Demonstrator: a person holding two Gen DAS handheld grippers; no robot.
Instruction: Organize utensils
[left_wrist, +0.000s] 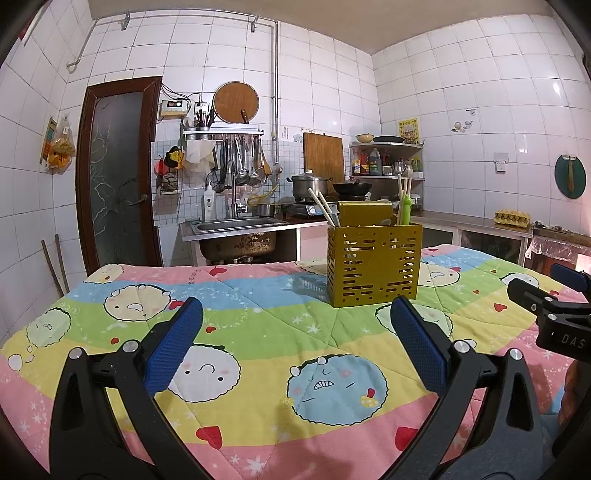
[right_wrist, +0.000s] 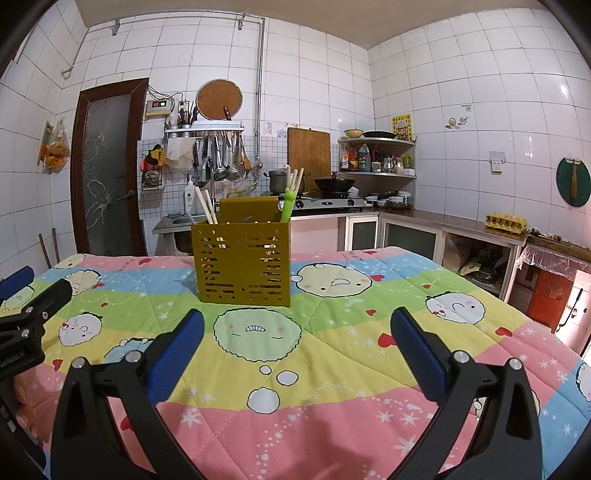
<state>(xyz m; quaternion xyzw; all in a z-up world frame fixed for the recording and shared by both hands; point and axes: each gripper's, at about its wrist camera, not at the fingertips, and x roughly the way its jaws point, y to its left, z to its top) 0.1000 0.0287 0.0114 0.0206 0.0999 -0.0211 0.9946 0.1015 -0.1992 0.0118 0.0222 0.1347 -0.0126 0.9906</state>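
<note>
An olive-yellow slotted utensil holder (left_wrist: 373, 266) stands upright on the cartoon quilt (left_wrist: 258, 325); it also shows in the right wrist view (right_wrist: 244, 264). Pale chopsticks (left_wrist: 323, 208) lean out of its left side and a green-handled utensil (left_wrist: 405, 212) with more chopsticks stands in its right side. My left gripper (left_wrist: 295, 336) is open and empty, held above the quilt in front of the holder. My right gripper (right_wrist: 297, 341) is open and empty, also short of the holder. Each gripper shows at the edge of the other's view.
The quilt (right_wrist: 332, 369) covers the whole table. Behind it are a steel sink (left_wrist: 236, 225), a stove with a pot (left_wrist: 308, 184) and wok (left_wrist: 352, 188), hanging ladles, a corner shelf of bottles (right_wrist: 373, 157) and a counter with an egg tray (right_wrist: 505, 222).
</note>
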